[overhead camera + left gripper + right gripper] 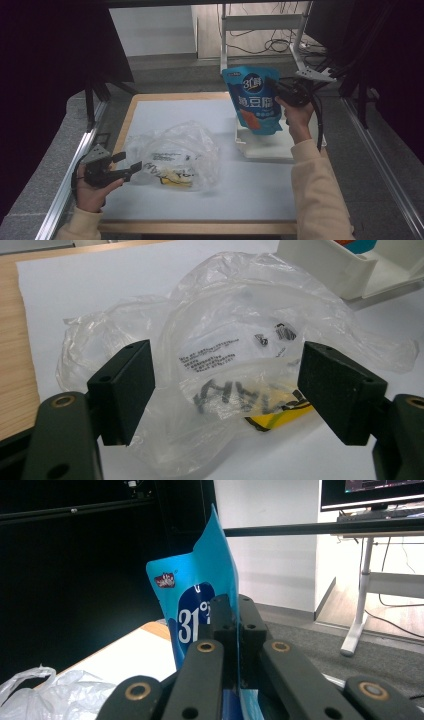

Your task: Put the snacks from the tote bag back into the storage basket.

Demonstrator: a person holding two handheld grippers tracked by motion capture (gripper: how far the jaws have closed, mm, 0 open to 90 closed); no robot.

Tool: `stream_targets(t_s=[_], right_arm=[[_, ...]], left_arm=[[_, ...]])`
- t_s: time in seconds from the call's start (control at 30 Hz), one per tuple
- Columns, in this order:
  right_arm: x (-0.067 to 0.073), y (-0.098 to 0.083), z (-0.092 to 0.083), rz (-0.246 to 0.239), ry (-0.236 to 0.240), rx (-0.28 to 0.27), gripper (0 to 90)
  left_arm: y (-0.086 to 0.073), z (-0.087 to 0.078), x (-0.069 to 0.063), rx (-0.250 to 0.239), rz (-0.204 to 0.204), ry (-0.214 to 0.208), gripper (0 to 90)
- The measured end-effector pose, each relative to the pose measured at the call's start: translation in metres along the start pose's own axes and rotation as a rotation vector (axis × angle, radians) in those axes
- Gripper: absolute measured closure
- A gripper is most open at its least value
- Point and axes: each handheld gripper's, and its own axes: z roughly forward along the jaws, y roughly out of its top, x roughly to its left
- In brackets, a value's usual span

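Note:
A blue snack pouch (255,100) with white lettering and an orange patch hangs in the air above a white tray (265,145) at the right. My right gripper (276,87) is shut on the pouch's right edge; in the right gripper view the jaws pinch the blue pouch (200,595) at the right gripper's fingertips (234,610). A crumpled clear plastic bag (175,155) with black print and a yellow item inside lies mid-table. My left gripper (131,169) stands open at the bag's left edge. In the left gripper view the bag (235,355) lies between and beyond the spread jaws of my left gripper (225,390).
A white sheet (165,115) covers the wooden table (127,117). Metal rails (67,170) run along both sides. A white stand and cables sit on the floor behind the table. The tray's corner (330,265) appears behind the bag.

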Motion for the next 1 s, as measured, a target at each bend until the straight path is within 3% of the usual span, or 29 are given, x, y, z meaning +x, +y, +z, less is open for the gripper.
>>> stream_targets(t_s=[0.6,1.0], right_arm=[[-0.023,-0.017,0.006,0.022,0.006,-0.003,89.0],[-0.038,-0.018,0.000,-0.013,-0.015,0.016,87.7]], left_arm=[[0.001,0.000,-0.003,0.005,0.003,0.021,23.2],[0.002,-0.002,-0.006,0.000,0.010,0.021,23.2]])
